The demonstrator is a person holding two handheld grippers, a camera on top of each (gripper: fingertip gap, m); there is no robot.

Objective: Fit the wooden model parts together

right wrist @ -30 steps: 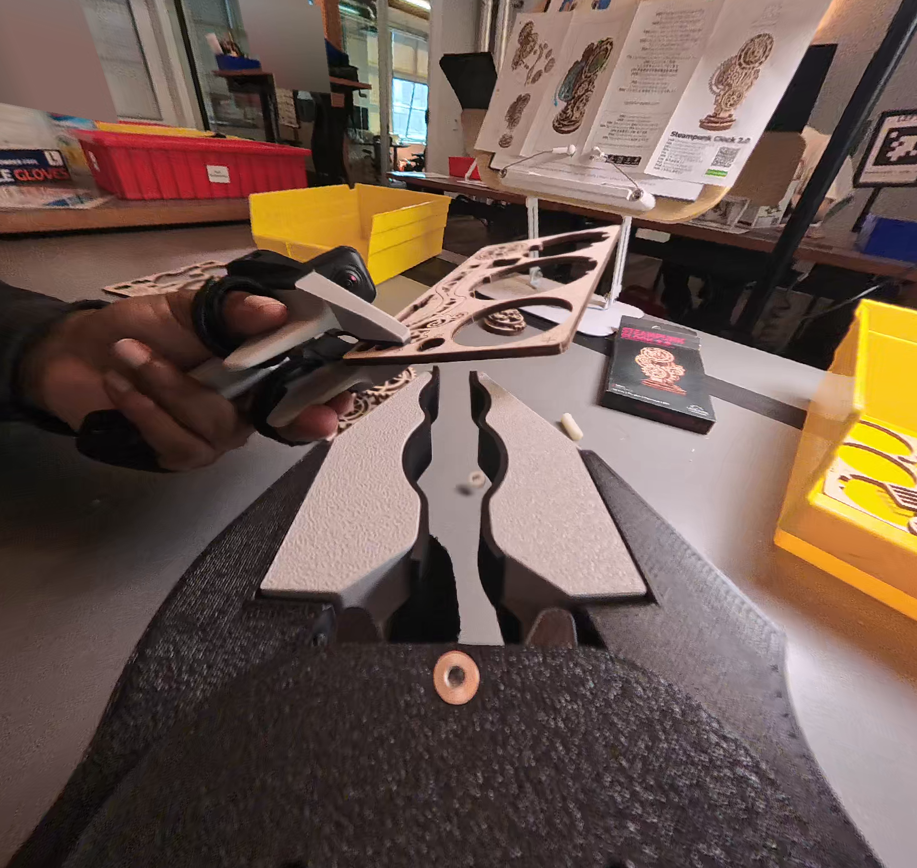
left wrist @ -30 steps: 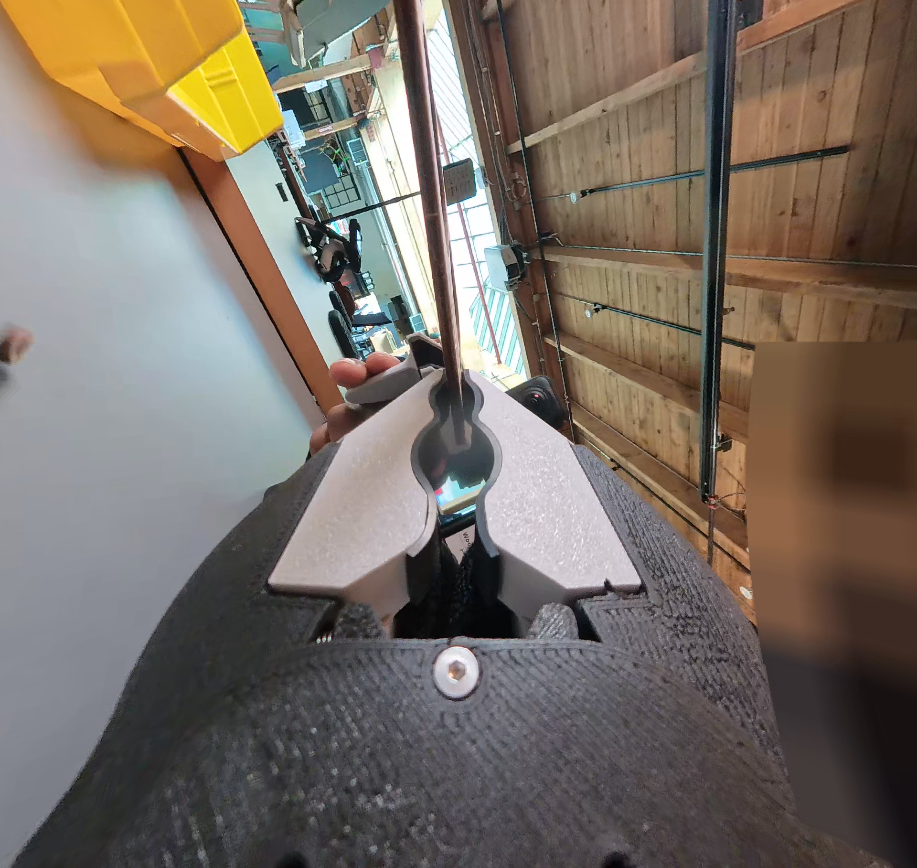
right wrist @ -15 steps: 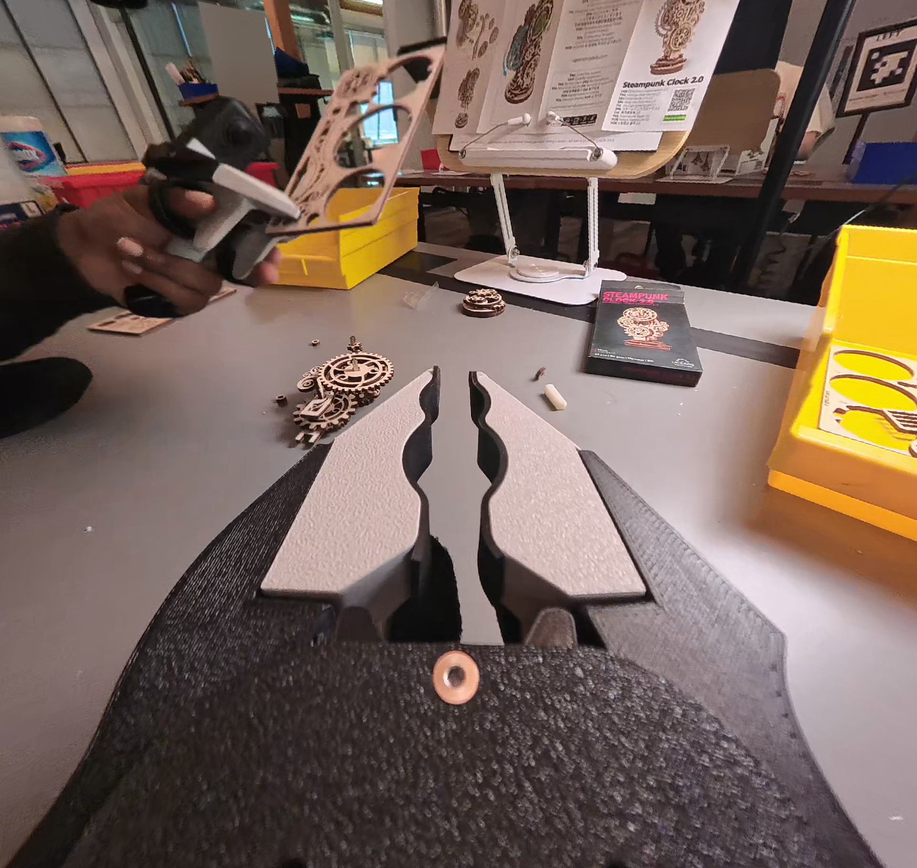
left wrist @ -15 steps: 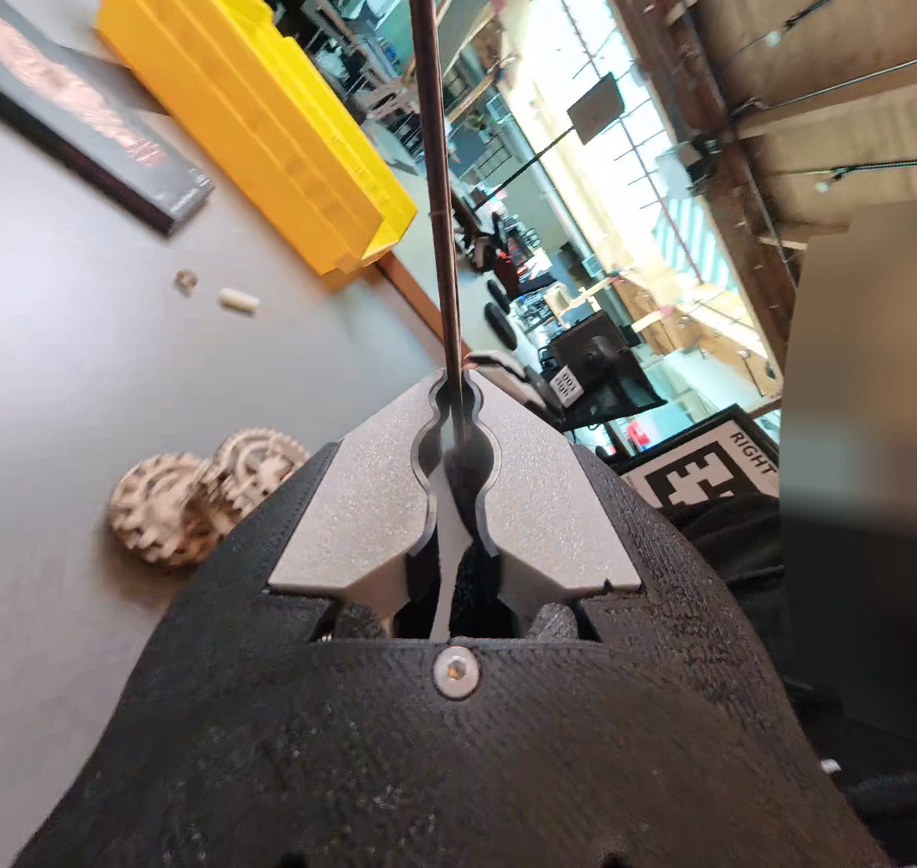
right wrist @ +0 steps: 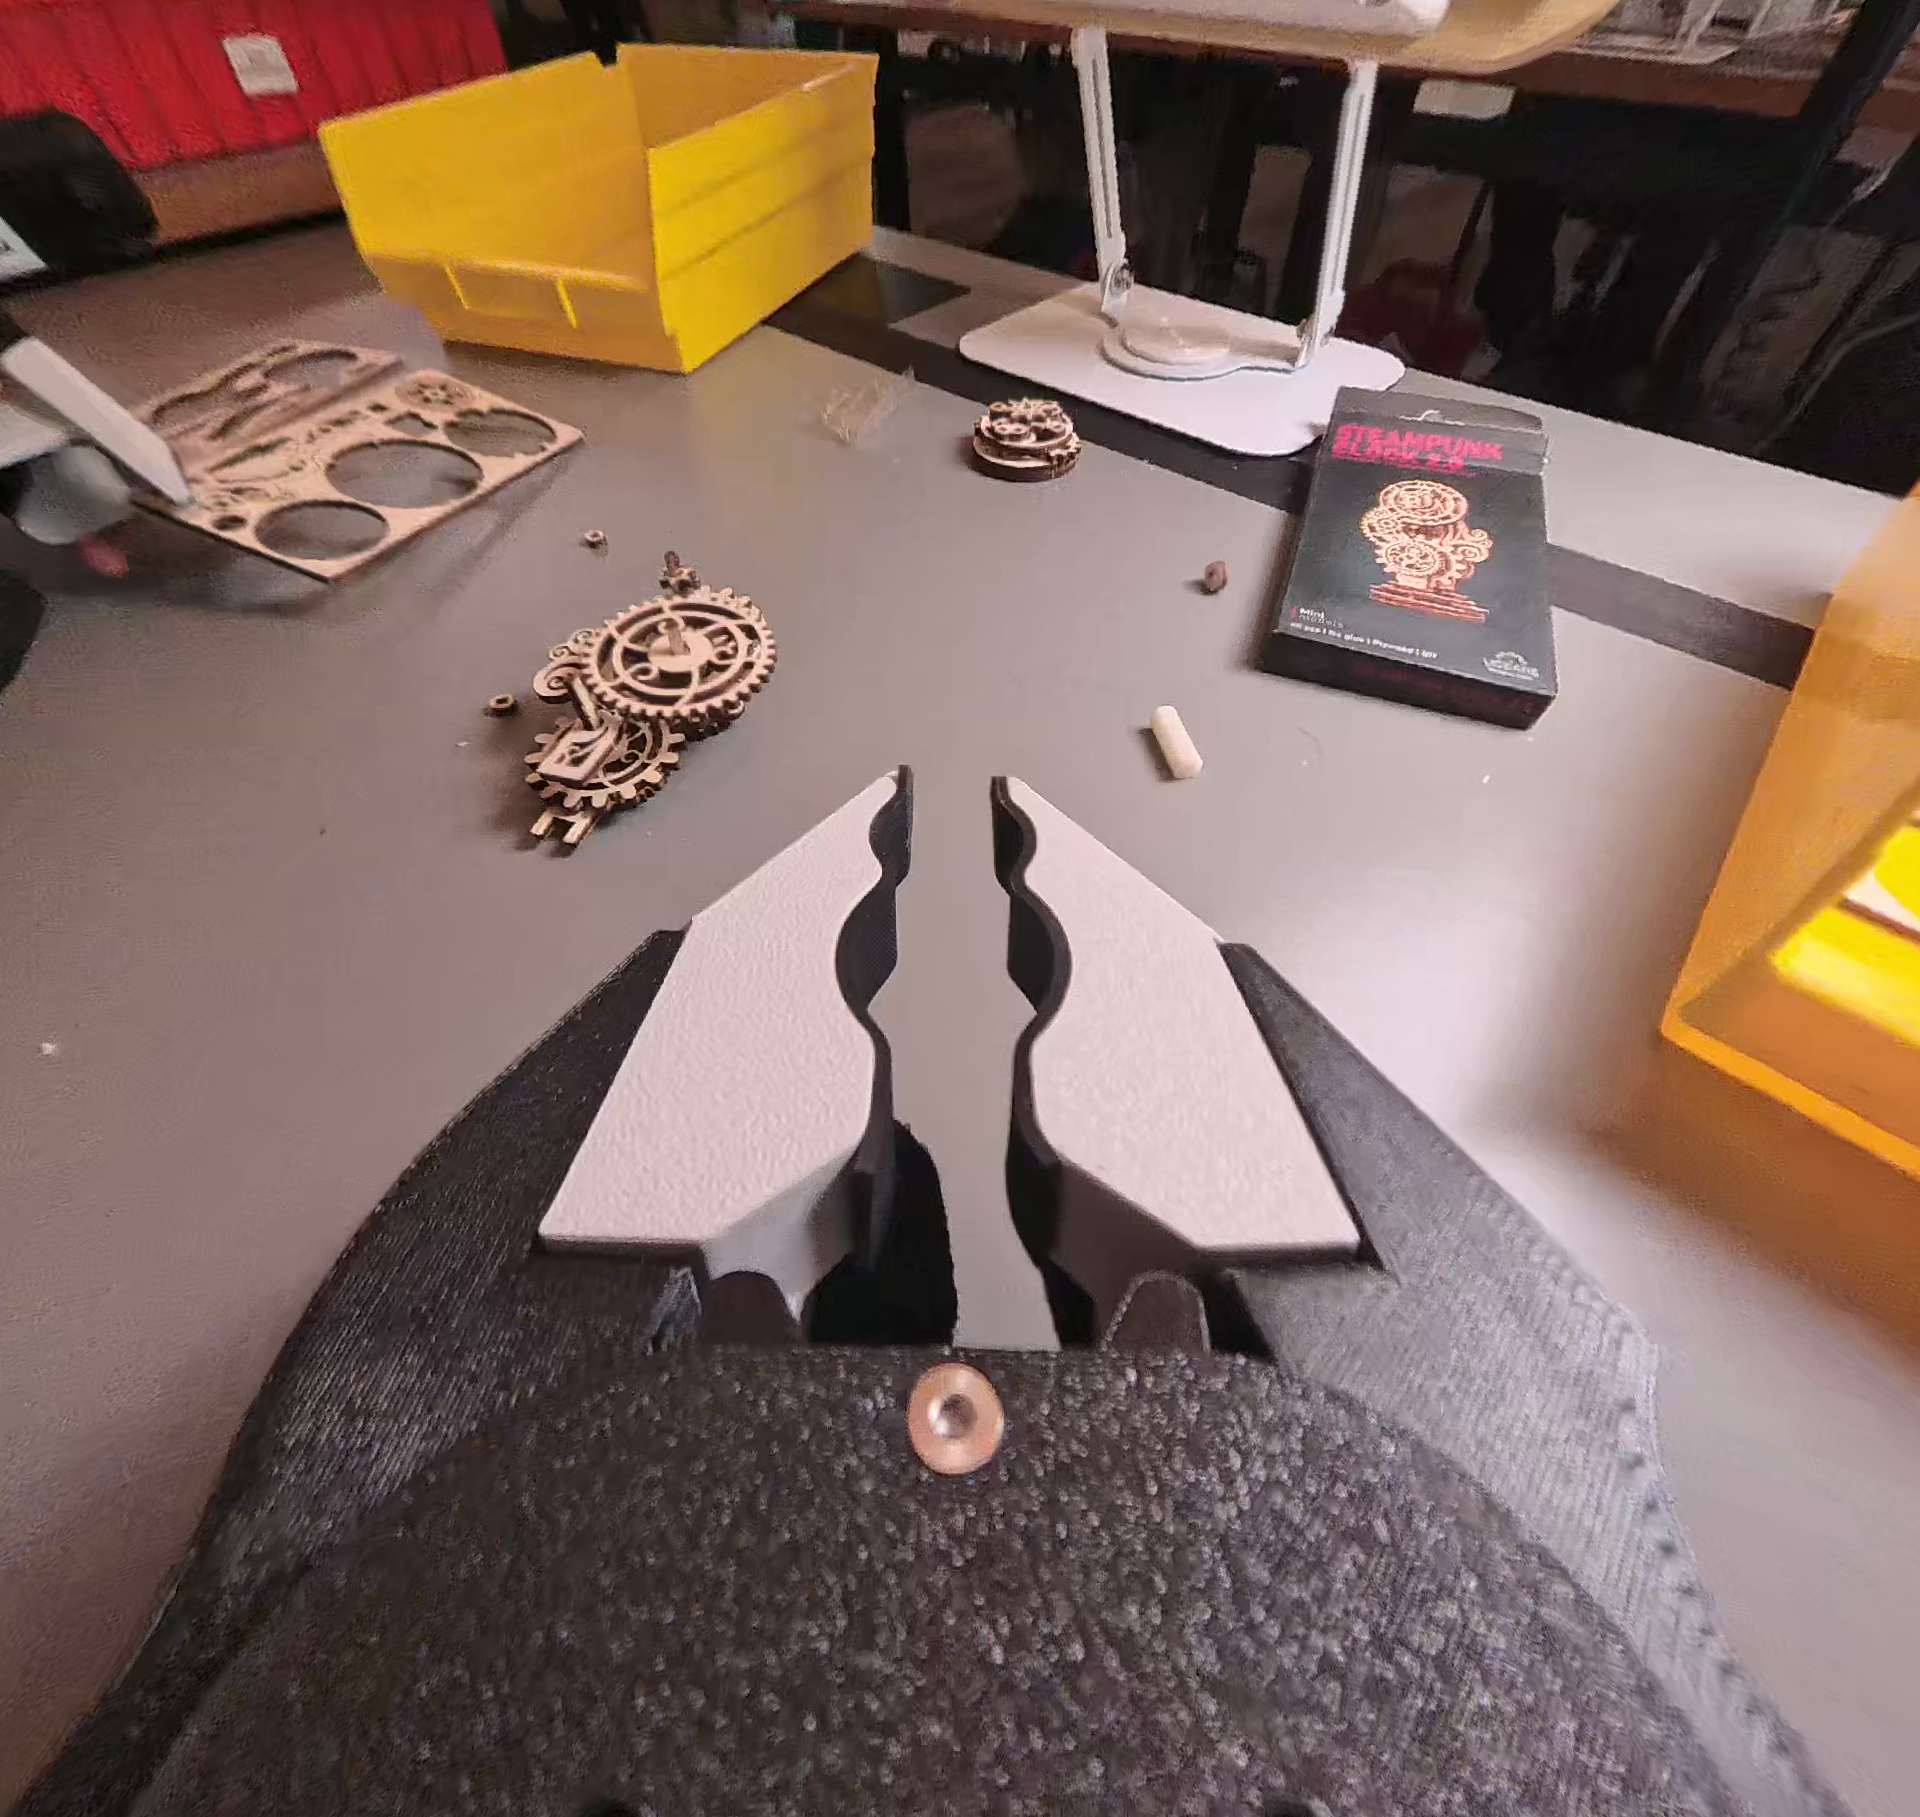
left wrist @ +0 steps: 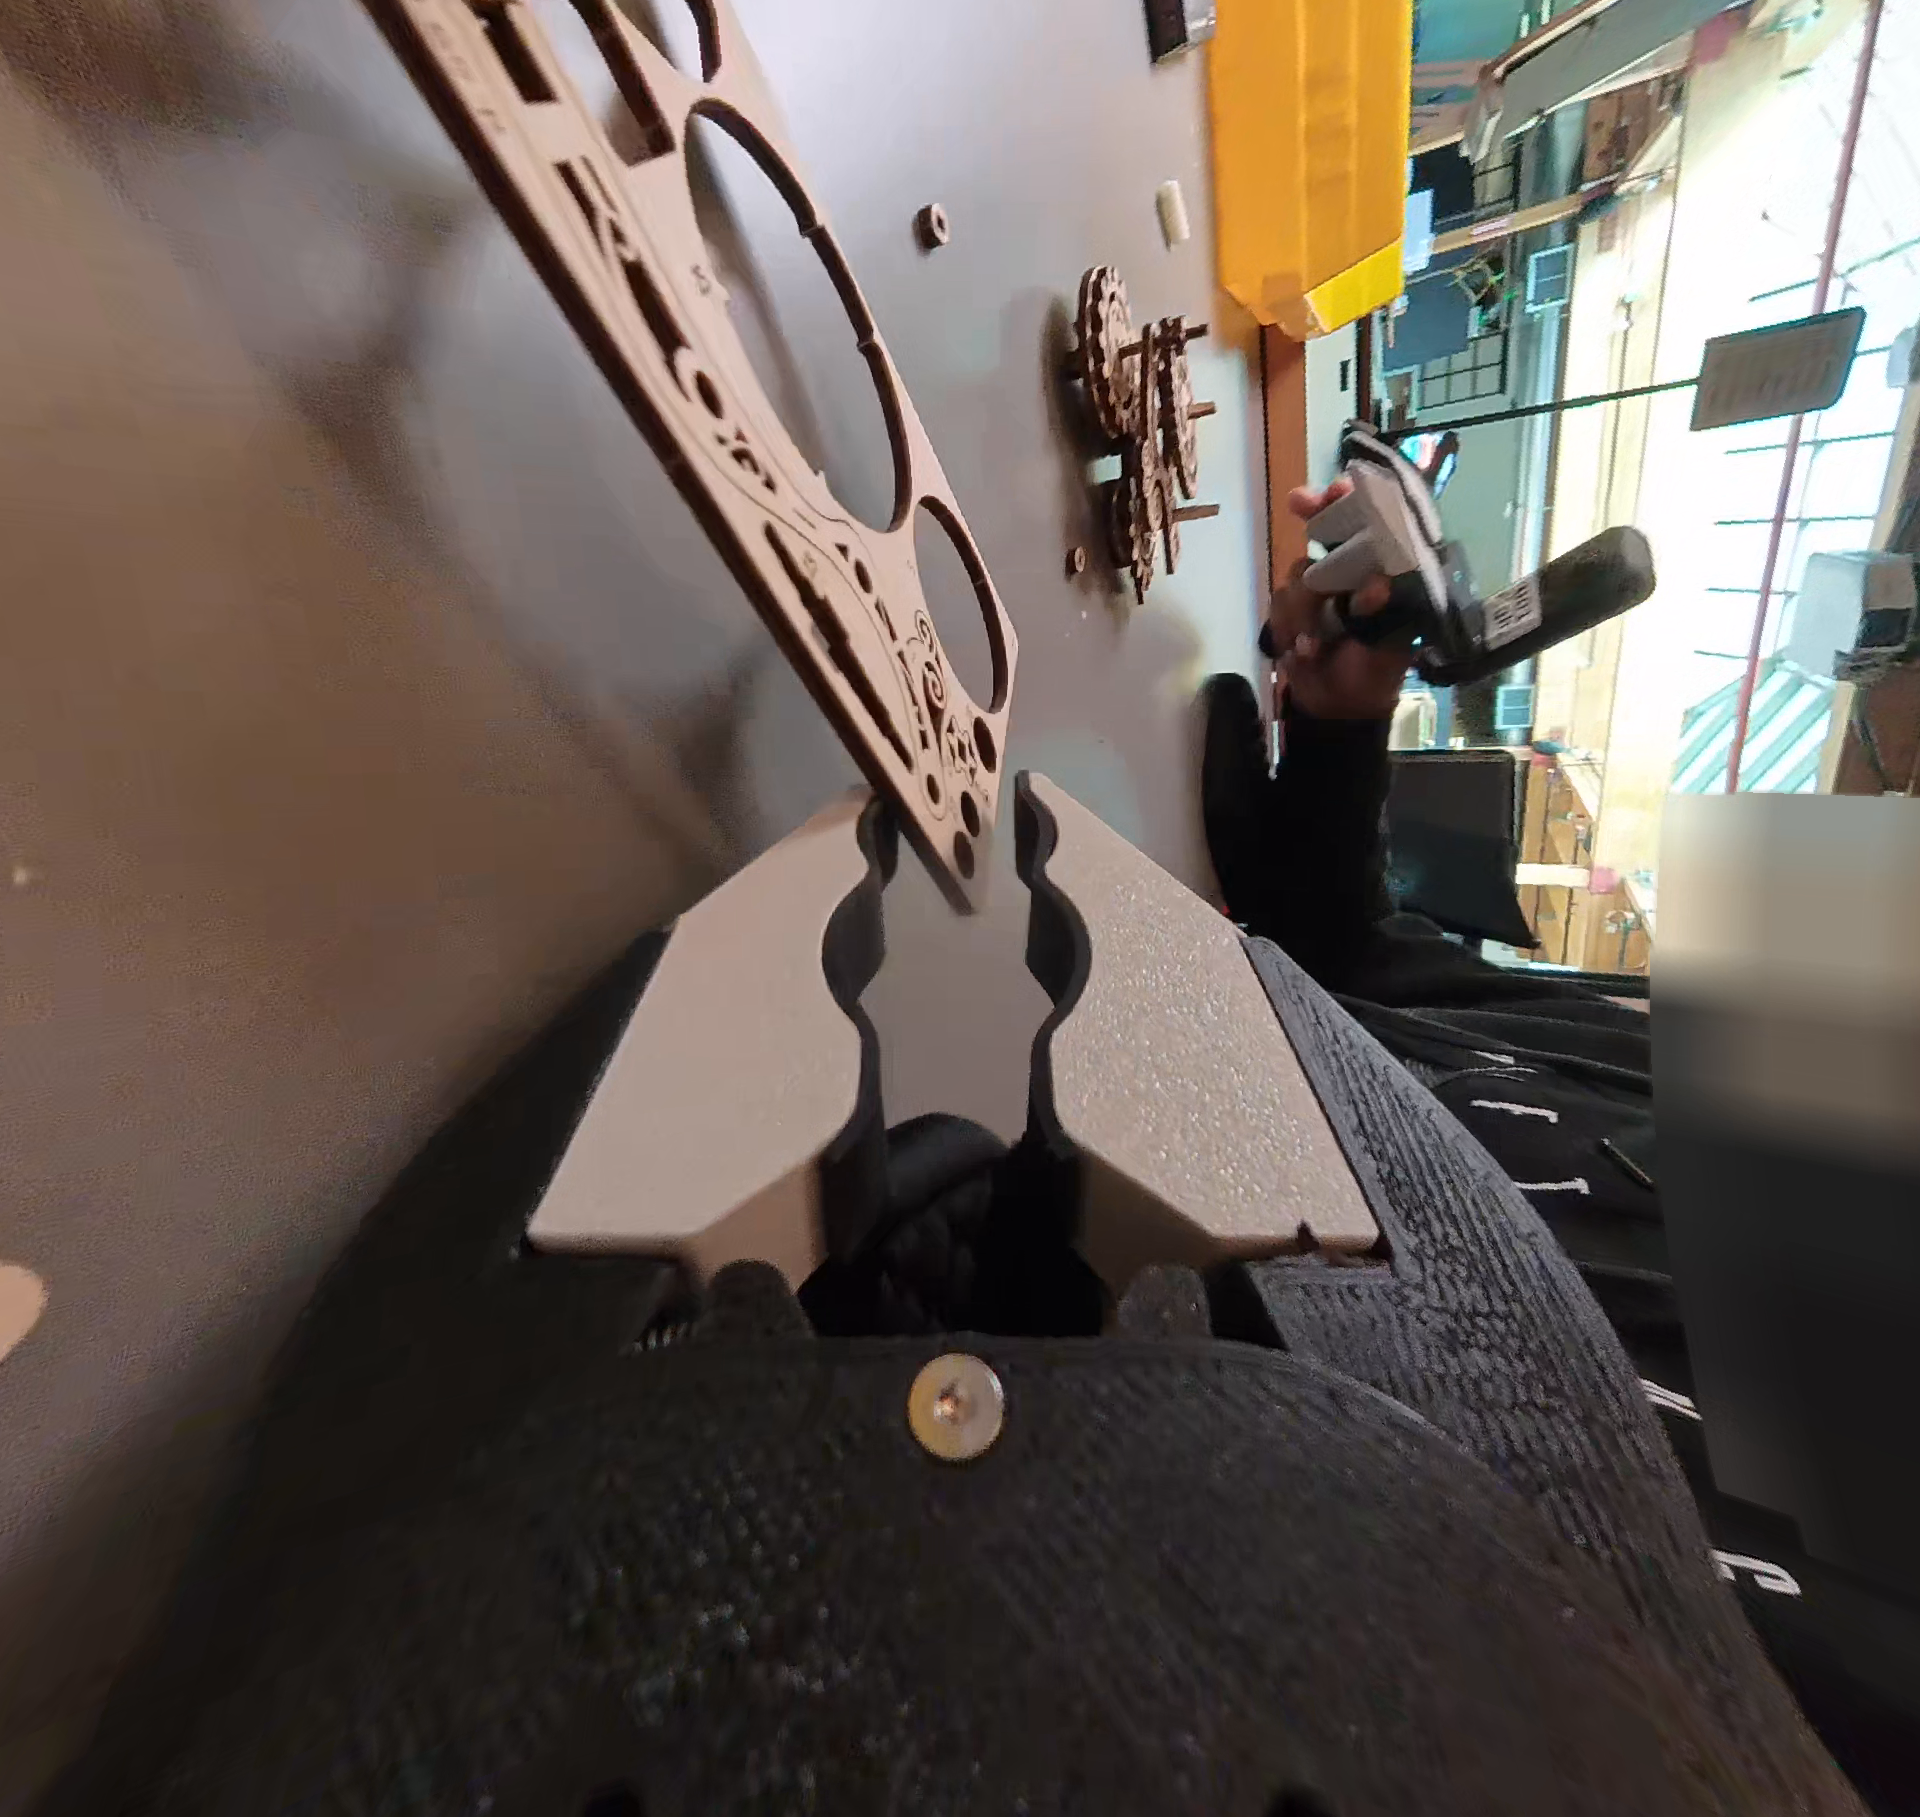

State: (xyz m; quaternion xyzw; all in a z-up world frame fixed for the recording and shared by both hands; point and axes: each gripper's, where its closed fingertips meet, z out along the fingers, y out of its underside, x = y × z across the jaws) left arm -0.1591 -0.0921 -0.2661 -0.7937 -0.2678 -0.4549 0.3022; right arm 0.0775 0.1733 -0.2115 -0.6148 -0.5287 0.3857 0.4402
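My left claw stands open. The corner of the wooden sheet sits between its fingers, leaning against the left finger, with a clear gap to the right one, so nothing presses on it. In the right wrist view the sheet lies low on the tabletop at the far left, close to the tabletop's left side. My right claw is also open, its fingers a little apart with only bare tabletop between them.

The gear model lies ahead and left of my right claw, well apart from the sheet, with tiny loose rings beside it. A white peg rests just ahead to the right, the black box beyond it. One yellow bin stands at the back left and another yellow bin crowds the right edge. The stand's white base closes the far middle, a small round gear piece before it. The broad stretch near my right claw is free.

Half a second ago my left claw was clamped on the sheet and held it high in the air; now it is down at the tabletop and the fingers have parted. My right claw has tipped downward.
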